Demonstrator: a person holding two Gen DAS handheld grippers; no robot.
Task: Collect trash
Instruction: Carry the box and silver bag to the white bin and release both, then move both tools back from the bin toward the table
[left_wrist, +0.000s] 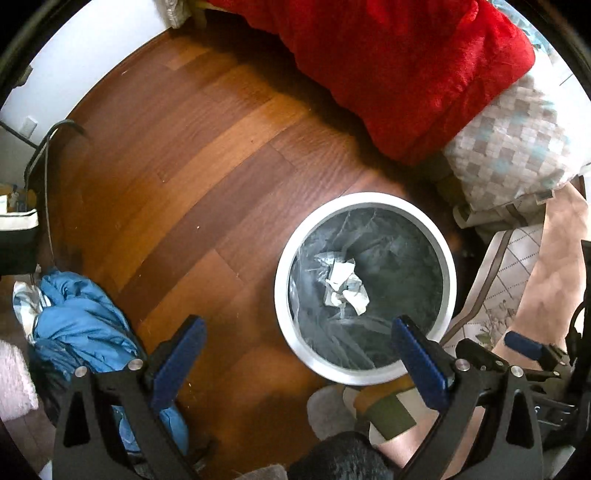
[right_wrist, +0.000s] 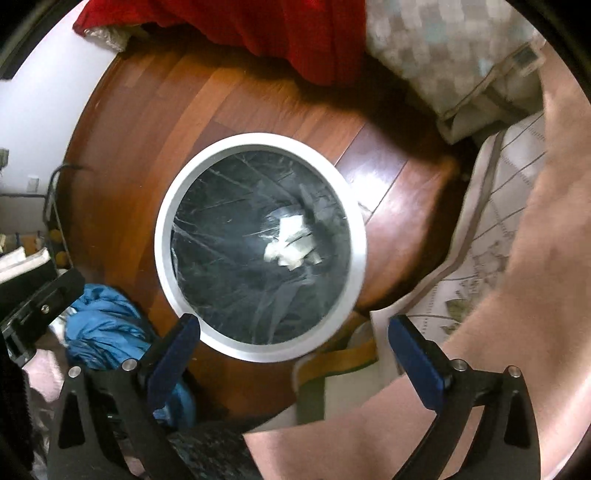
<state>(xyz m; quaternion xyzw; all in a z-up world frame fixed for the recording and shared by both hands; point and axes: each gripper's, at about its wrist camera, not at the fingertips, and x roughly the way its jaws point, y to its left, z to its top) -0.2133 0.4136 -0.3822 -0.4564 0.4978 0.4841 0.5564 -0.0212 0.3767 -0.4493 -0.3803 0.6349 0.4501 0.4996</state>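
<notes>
A round white trash bin (left_wrist: 282, 284) with a dark plastic liner stands on the wooden floor; crumpled white paper (left_wrist: 343, 286) lies at its bottom. In the right wrist view the bin's rim (right_wrist: 162, 236) fills the middle, with the paper (right_wrist: 290, 245) inside. My left gripper (left_wrist: 299, 336) is open and empty, above the bin's near left edge. My right gripper (right_wrist: 295, 332) is open and empty, above the bin's near rim. The right gripper's blue fingertip (left_wrist: 522, 343) shows at the far right of the left wrist view.
A red blanket (left_wrist: 399, 70) and a checkered pillow (left_wrist: 513, 144) hang over the floor behind the bin. A crumpled blue cloth (left_wrist: 81, 325) lies on the floor at the left. A patterned mat (right_wrist: 502, 206) and slippers (left_wrist: 332, 410) lie near the bin.
</notes>
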